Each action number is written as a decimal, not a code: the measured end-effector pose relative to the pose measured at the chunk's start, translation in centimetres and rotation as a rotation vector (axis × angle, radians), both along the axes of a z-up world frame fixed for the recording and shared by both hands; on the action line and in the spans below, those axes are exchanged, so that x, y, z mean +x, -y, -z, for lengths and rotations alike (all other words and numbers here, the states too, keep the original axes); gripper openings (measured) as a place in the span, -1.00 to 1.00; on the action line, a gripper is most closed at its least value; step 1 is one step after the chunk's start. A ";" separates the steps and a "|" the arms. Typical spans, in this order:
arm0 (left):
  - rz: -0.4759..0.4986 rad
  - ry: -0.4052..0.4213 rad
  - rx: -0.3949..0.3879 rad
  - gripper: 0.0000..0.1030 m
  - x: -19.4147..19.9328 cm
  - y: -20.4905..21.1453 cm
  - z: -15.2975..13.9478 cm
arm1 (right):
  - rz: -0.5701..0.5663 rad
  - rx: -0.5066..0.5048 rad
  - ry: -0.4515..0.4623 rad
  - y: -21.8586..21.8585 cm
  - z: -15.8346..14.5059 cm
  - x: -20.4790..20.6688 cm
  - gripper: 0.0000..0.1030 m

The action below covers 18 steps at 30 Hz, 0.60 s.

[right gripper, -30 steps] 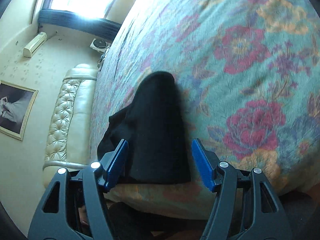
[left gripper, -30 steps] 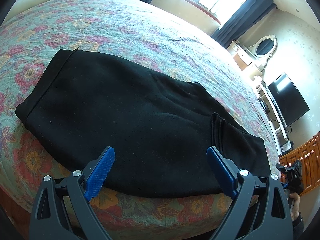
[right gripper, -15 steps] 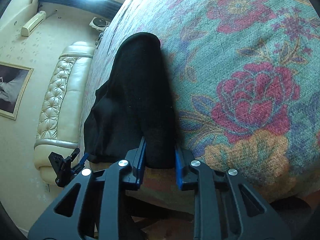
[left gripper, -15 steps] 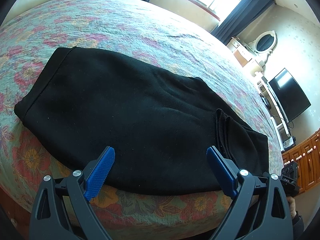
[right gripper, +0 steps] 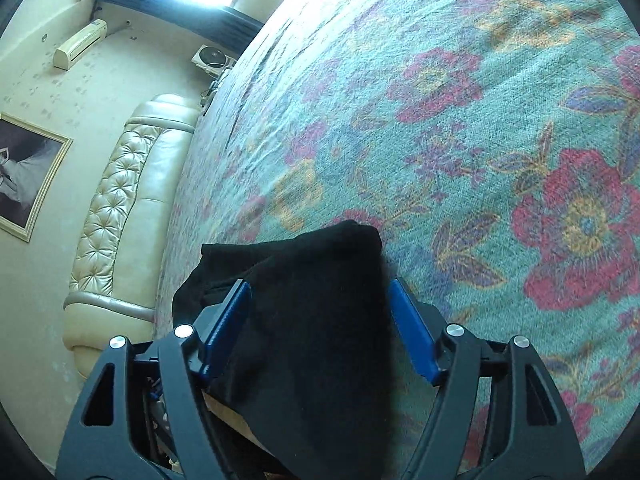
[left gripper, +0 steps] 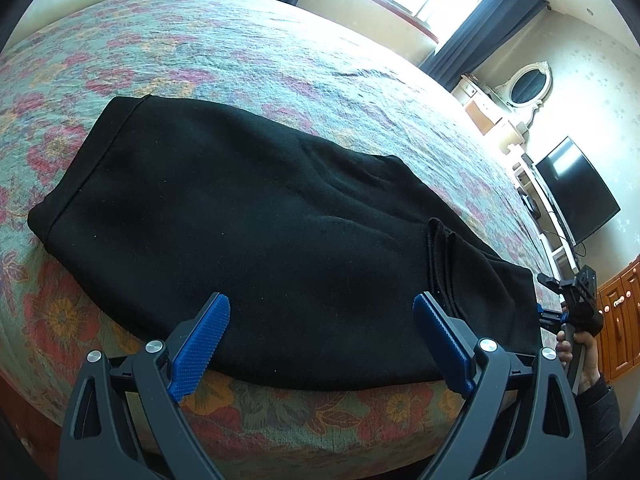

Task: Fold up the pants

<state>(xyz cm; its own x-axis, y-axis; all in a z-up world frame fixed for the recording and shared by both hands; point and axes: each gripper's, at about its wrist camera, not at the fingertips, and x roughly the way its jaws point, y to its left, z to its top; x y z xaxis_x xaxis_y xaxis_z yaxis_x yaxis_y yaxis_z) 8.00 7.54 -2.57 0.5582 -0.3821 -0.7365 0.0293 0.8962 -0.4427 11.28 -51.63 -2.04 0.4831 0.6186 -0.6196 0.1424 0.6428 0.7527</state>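
Black pants (left gripper: 256, 216) lie flat across the floral bedspread (left gripper: 248, 52), waistband at the left, leg ends folded over at the right. My left gripper (left gripper: 320, 344) is open and empty, hovering at the pants' near edge. In the right wrist view my right gripper (right gripper: 320, 332) is open, its blue pads (right gripper: 412, 332) spread on either side of the black leg end (right gripper: 320, 320), which lies between the jaws. The right gripper also shows in the left wrist view (left gripper: 568, 312), at the pants' right end.
The bed's front edge runs just below the pants (left gripper: 320, 412). A cream tufted headboard (right gripper: 116, 232) stands at the far left. A TV (left gripper: 576, 192), a mirror dresser (left gripper: 520, 92) and wooden cabinets (left gripper: 620, 316) line the right wall.
My right gripper was open, shut on the pants' leg end half a second ago, and now stands open again with the fabric between its jaws. My left gripper stayed open and nearly still.
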 end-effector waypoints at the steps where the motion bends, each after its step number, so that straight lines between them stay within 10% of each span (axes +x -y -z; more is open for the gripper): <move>1: 0.001 0.000 0.001 0.78 0.0 0.0 0.0 | 0.011 0.024 -0.006 0.1 0.4 0.4 0.38; 11: 0.005 -0.004 0.015 0.78 0.1 0.3 0.1 | 0.033 0.054 -0.035 0.9 3.1 1.2 -0.46; 18: 0.023 0.001 0.050 0.78 0.2 0.8 0.2 | 0.034 0.031 -0.019 0.9 3.8 1.1 -0.56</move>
